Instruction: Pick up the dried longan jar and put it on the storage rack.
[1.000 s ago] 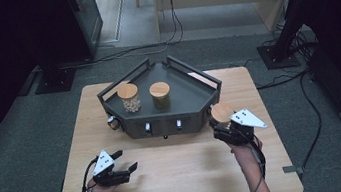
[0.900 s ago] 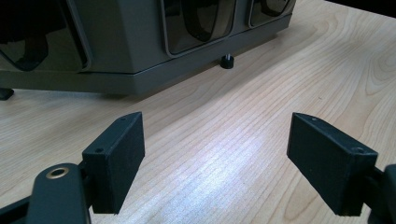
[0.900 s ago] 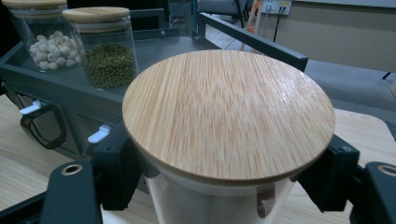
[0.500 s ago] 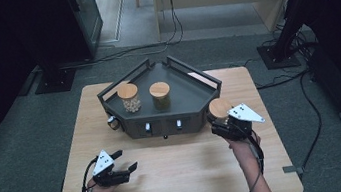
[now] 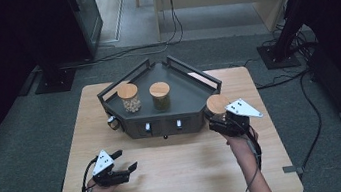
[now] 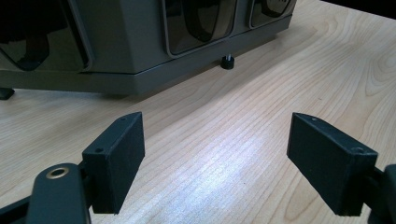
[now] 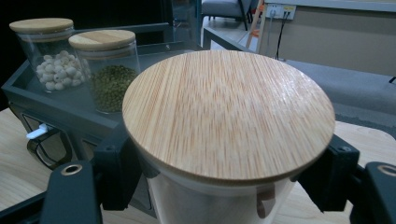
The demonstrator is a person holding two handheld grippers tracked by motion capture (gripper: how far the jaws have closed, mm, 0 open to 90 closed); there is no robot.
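Observation:
A glass jar with a round bamboo lid [image 5: 217, 103] [image 7: 229, 112] sits between the jaws of my right gripper [image 5: 218, 118] [image 7: 229, 186], which is shut on it below the lid. The jar is at the front right corner of the dark tray stand [image 5: 186, 94]. On the tray stand two more lidded jars, one of white beads [image 5: 129, 98] [image 7: 51, 58] and one of green beans [image 5: 160, 96] [image 7: 109, 74]. My left gripper [image 5: 126, 160] [image 6: 238, 158] rests low over the table at the front left, open, with bare wood between its jaws.
The tray stand has raised rails and a front panel with dark windows [image 6: 196, 23] and small feet [image 6: 227, 62]. A wooden table [image 5: 189, 169] lies under everything. Cables and dark stands [image 5: 280, 50] occupy the floor beyond it.
My right gripper has carried the jar a little farther from the person, closer to the tray's front right corner. The left gripper has stayed where it was.

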